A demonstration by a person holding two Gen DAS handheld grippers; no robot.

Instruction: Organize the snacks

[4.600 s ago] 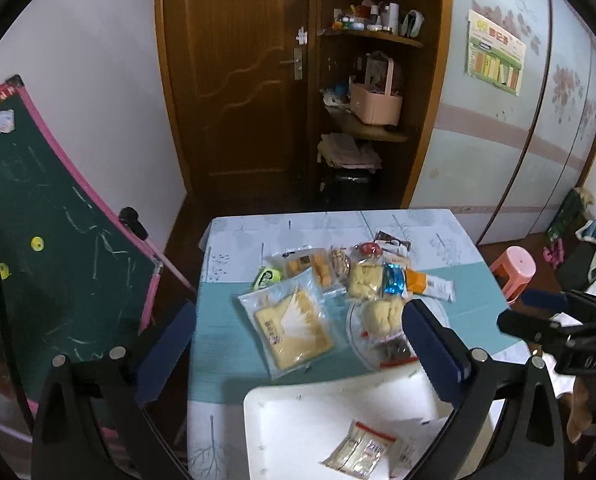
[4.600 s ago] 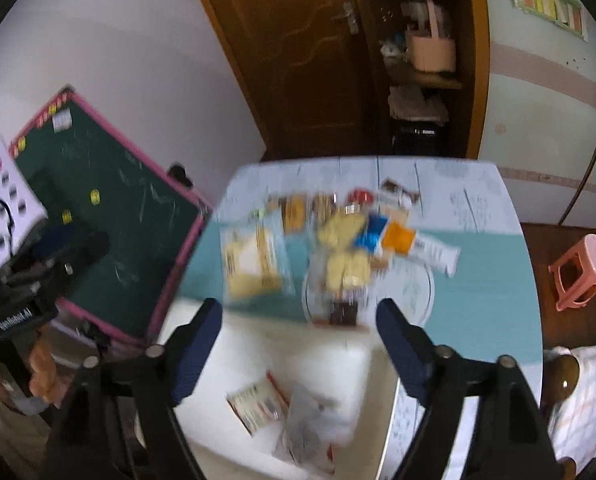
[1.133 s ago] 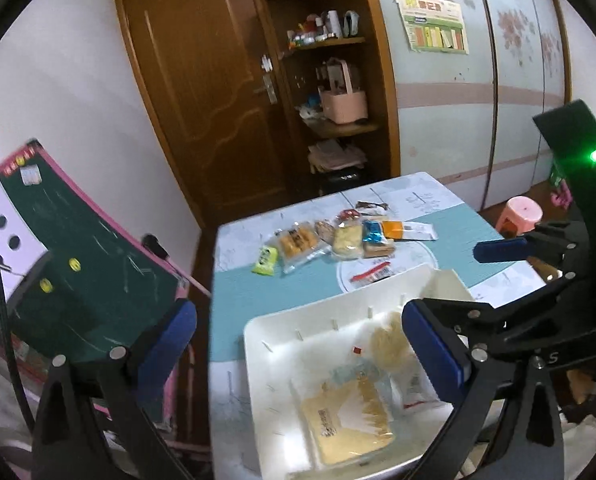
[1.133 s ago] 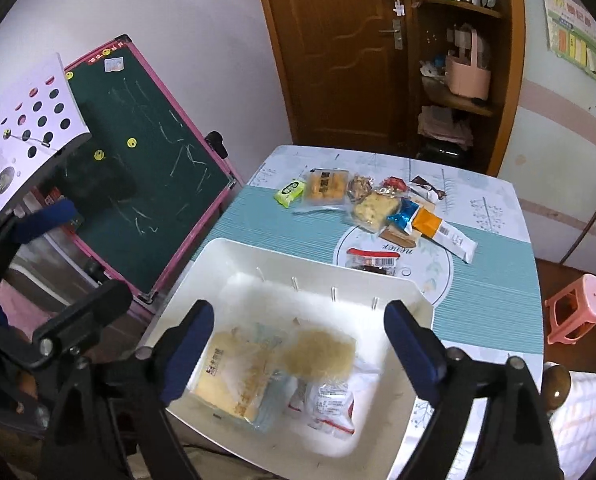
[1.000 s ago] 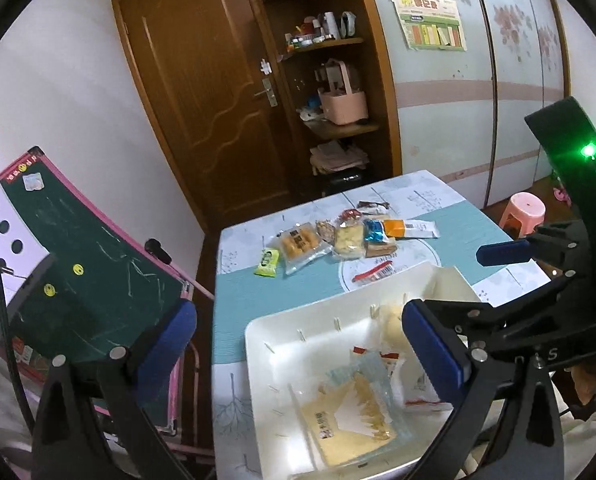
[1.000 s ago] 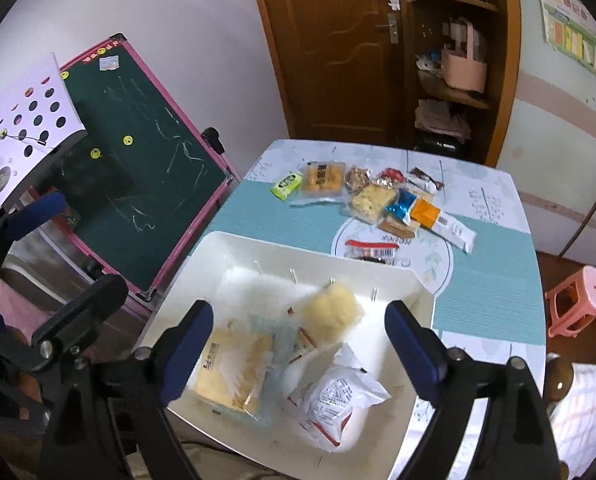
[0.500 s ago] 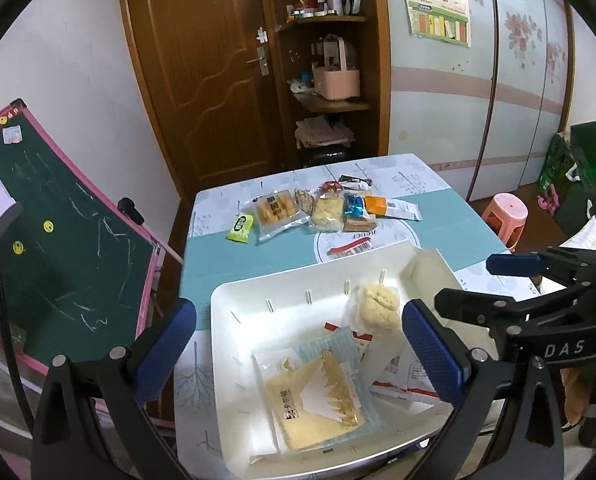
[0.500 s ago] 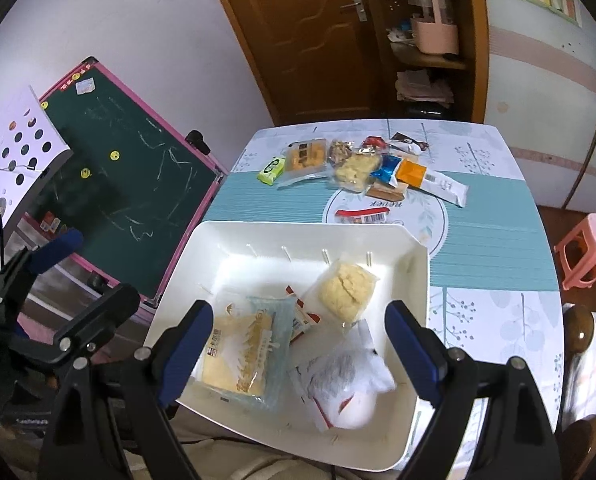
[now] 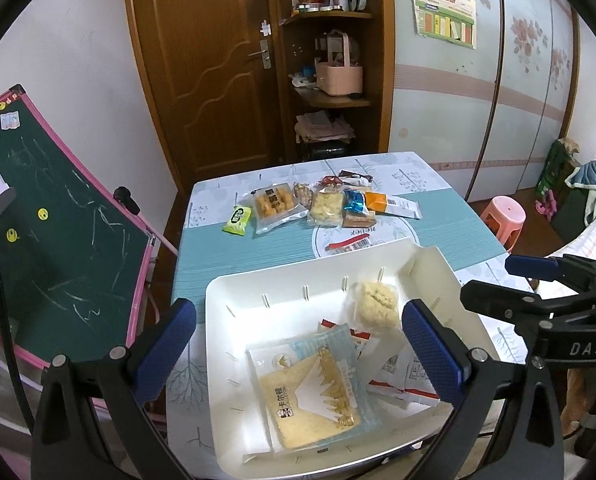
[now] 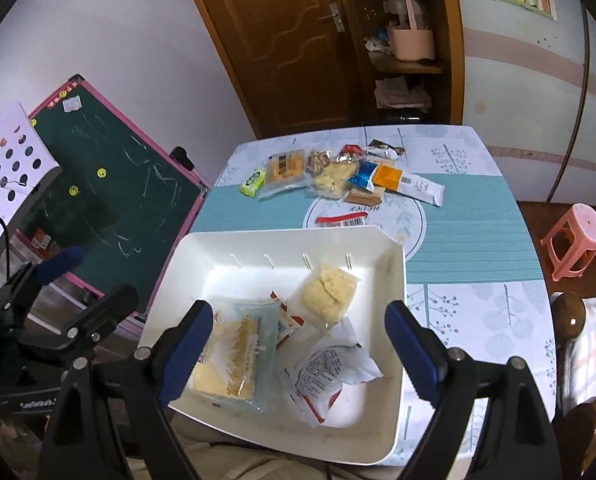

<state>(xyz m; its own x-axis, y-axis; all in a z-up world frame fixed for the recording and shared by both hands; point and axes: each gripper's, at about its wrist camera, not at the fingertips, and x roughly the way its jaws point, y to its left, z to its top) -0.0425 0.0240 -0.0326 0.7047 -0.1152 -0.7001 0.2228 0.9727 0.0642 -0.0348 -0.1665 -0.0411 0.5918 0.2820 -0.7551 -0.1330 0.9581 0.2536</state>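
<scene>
White tray (image 10: 393, 280), lower centre: four snack packets; ten-odd snack packets upper centre. Left gripper (image 9: 298, 344), right gripper (image 10: 298, 344): wide, empty.

The left gripper (image 9: 299, 344) fills the lower part of its own view, blue pads wide apart and nothing between them. The right gripper (image 10: 298, 344) sits likewise low in its frame, jaws spread, gripping nothing.
</scene>
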